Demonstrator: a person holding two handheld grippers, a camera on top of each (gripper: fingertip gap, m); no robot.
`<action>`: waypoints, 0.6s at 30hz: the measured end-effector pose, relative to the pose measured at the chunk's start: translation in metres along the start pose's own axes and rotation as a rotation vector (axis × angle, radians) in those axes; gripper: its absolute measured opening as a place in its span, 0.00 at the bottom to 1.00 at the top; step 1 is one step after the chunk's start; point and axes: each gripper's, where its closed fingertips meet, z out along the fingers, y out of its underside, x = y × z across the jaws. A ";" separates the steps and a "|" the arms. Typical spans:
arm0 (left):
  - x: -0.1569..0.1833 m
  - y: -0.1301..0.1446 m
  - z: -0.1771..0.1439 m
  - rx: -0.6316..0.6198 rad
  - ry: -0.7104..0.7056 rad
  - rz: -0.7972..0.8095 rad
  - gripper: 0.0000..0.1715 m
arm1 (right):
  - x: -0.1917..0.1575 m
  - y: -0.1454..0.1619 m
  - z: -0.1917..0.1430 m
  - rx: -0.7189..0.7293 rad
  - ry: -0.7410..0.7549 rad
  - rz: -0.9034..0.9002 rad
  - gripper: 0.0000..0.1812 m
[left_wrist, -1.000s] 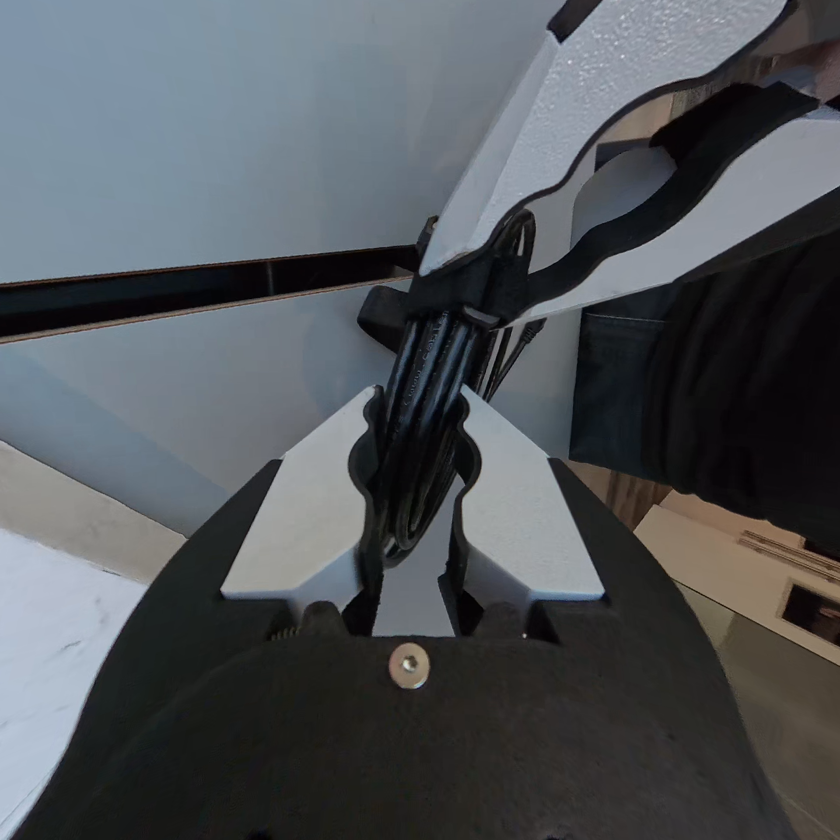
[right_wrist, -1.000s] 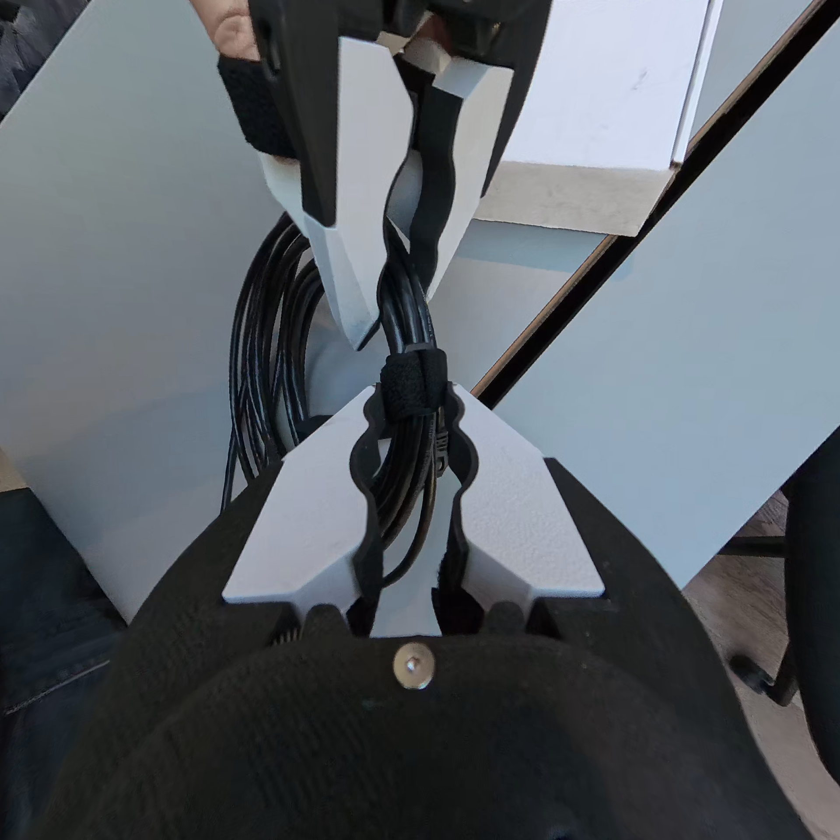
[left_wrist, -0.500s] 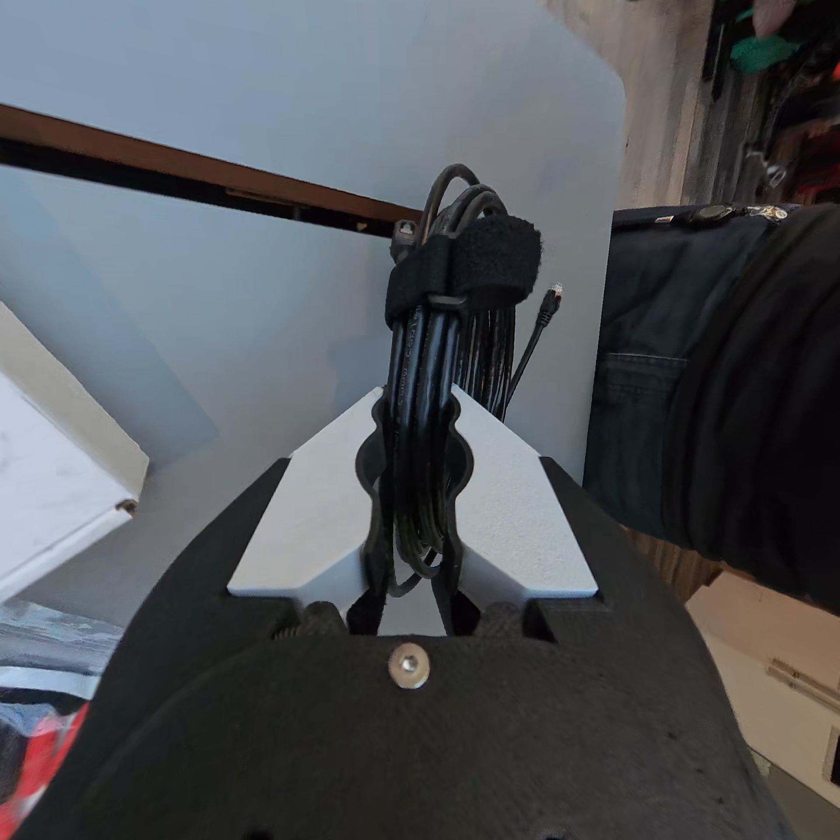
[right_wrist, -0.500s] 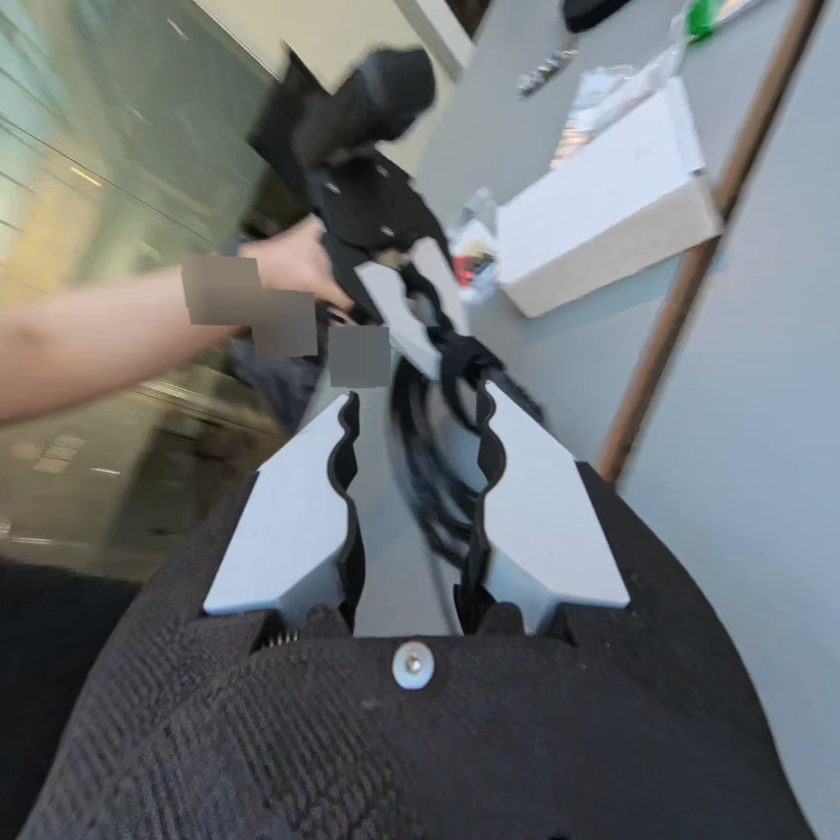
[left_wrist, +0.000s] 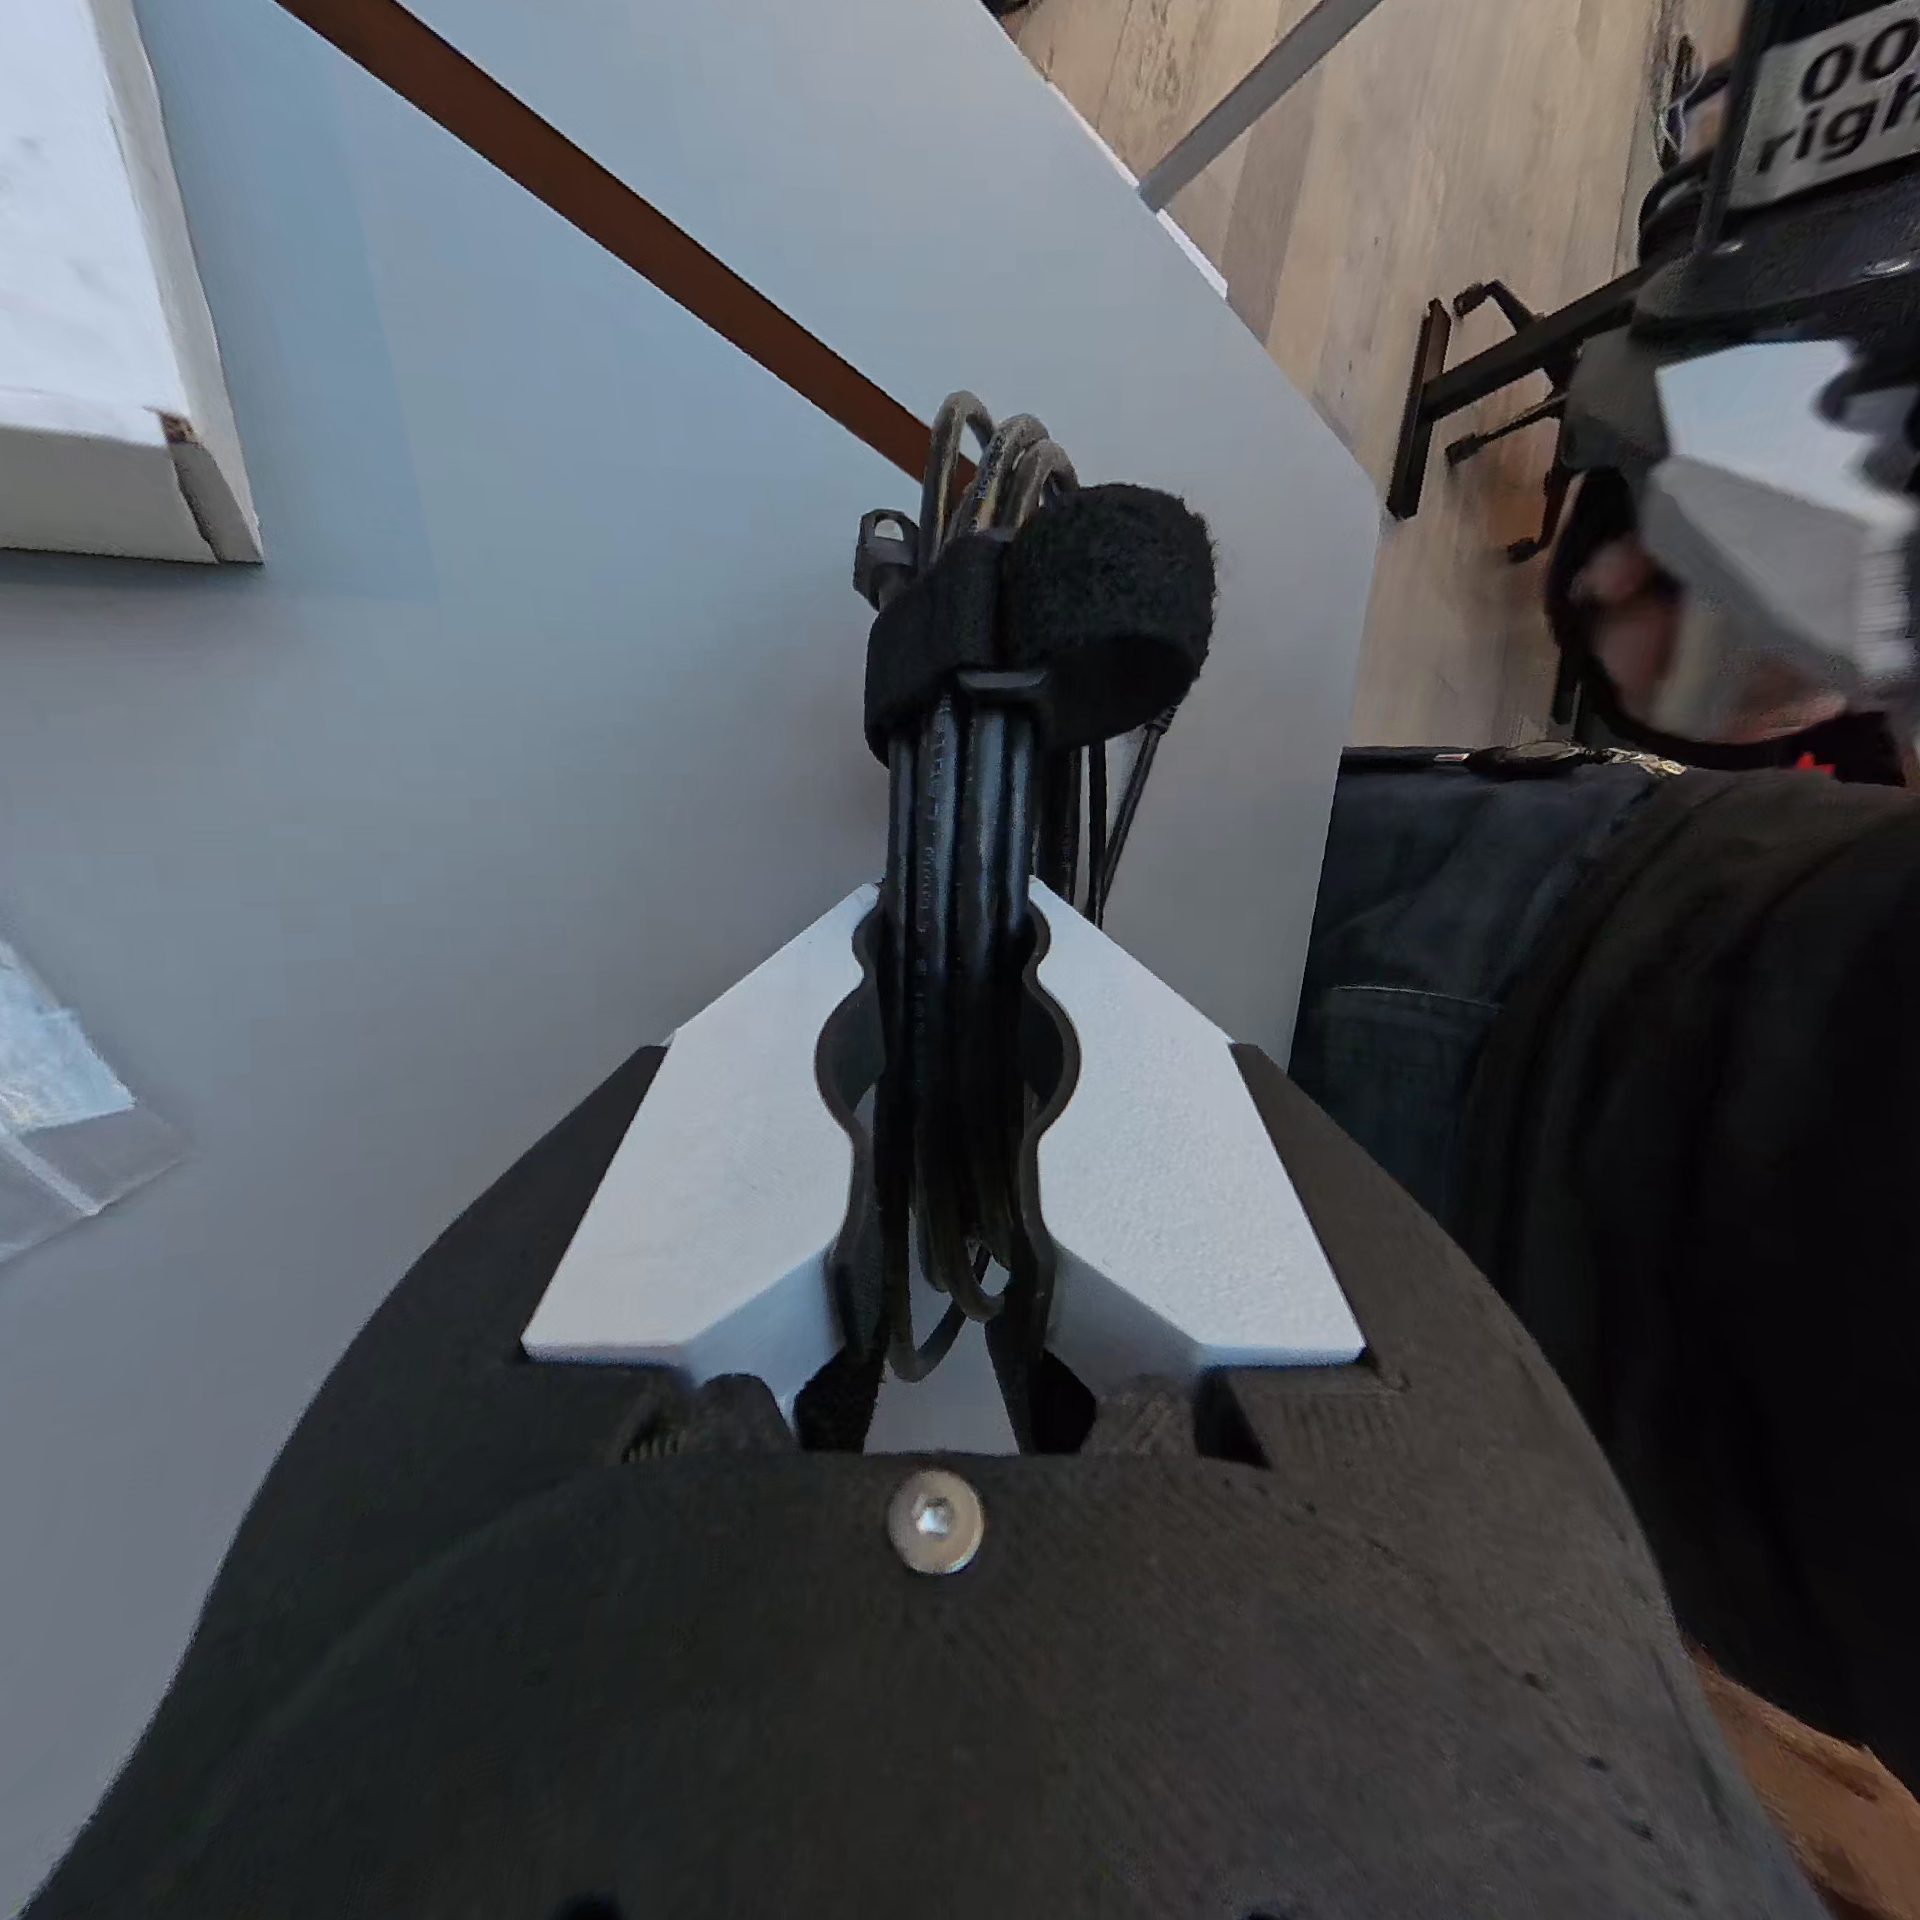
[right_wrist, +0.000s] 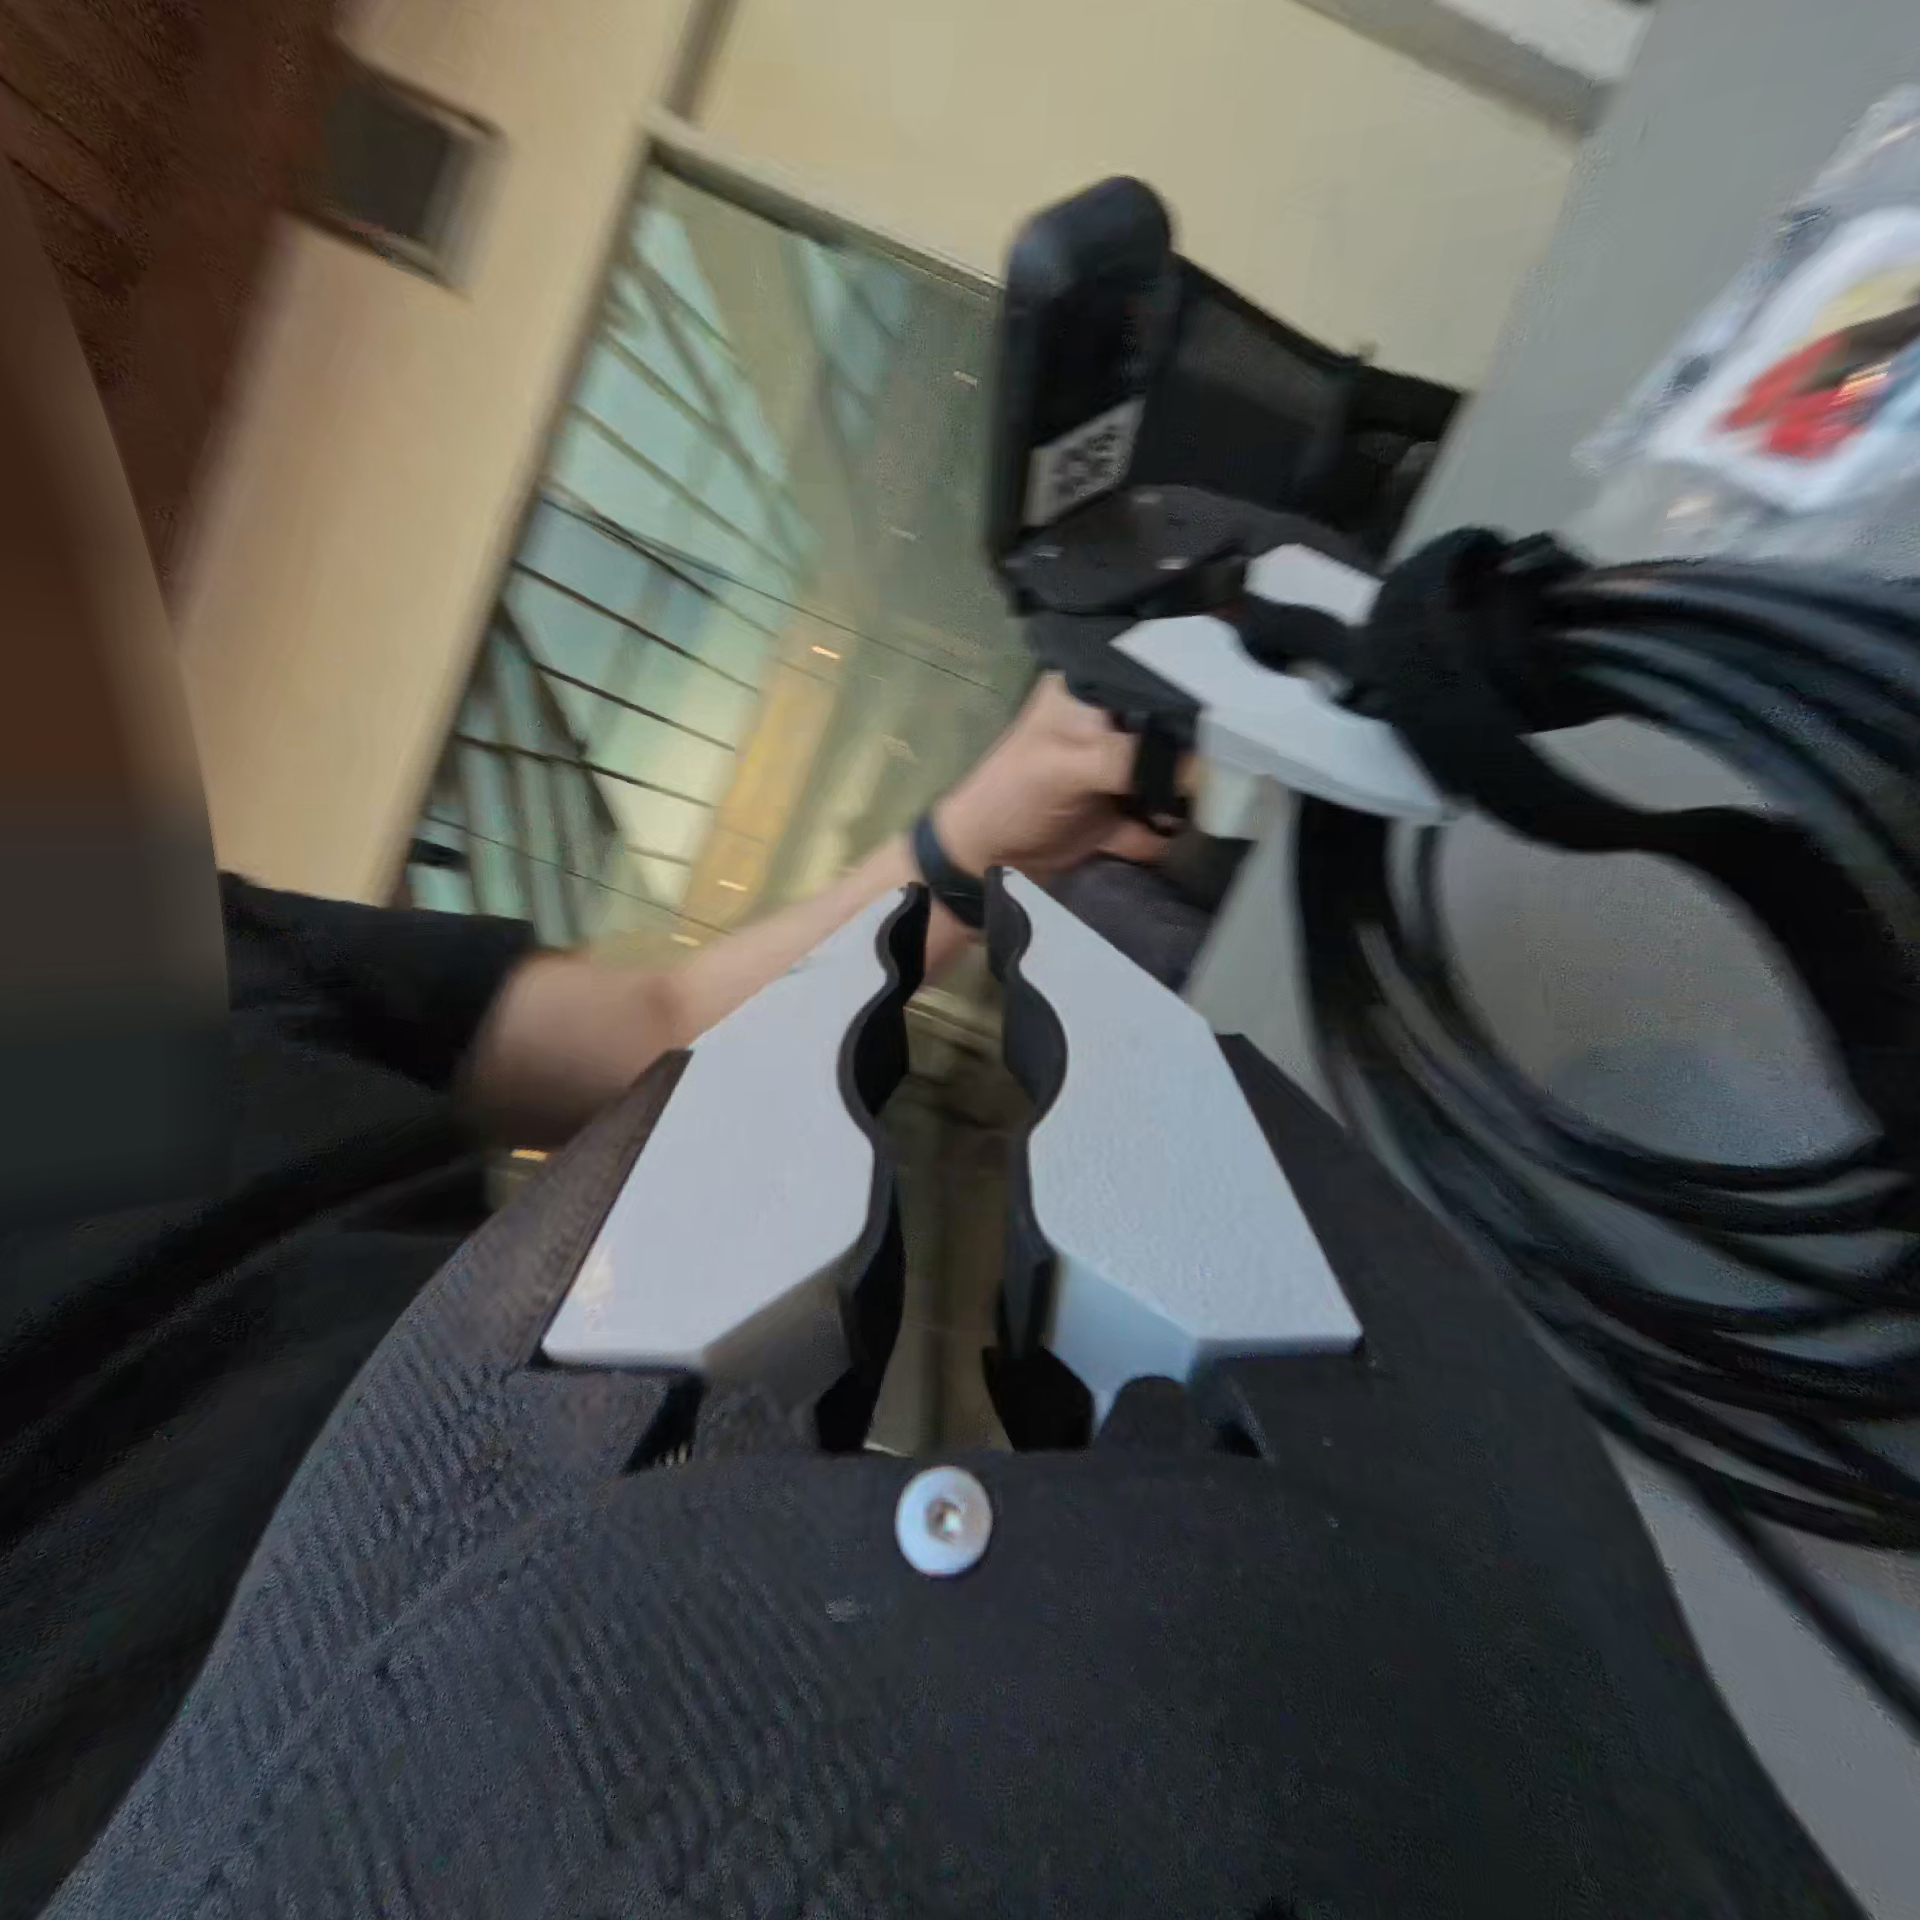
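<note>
My left gripper is shut on a coiled black cable bundle. A black hook-and-loop strap wraps the bundle just beyond the fingertips. I hold the bundle above the grey table. In the right wrist view the left gripper shows at the upper right, and the cable coil hangs from it. My right gripper is empty. Its jaws are nearly together with only a narrow gap. It is off to the side of the coil. It also shows blurred in the left wrist view.
A white box lies on the table at the upper left, with a clear plastic bag at the left edge. A dark seam divides two tabletops. The person's dark clothing fills the right. A printed plastic packet lies on the table. The tips of one gripper are about 15 cm away from the tips of the other. It is some 20 cm from my left tips to the dark seam.
My right gripper let go of the cable bundle, swung away from it and narrowed its jaws. My left gripper kept its hold and turned with the bundle.
</note>
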 end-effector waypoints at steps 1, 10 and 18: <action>0.003 0.002 -0.001 0.018 -0.005 0.000 0.10 | 0.020 0.003 0.001 -0.047 0.150 -0.137 0.09; 0.020 0.017 -0.009 0.116 0.008 -0.023 0.10 | 0.089 -0.004 0.023 -0.324 0.560 -0.686 0.15; 0.029 0.021 -0.010 0.156 -0.004 0.002 0.10 | 0.101 0.024 0.023 -0.423 0.633 -0.568 0.00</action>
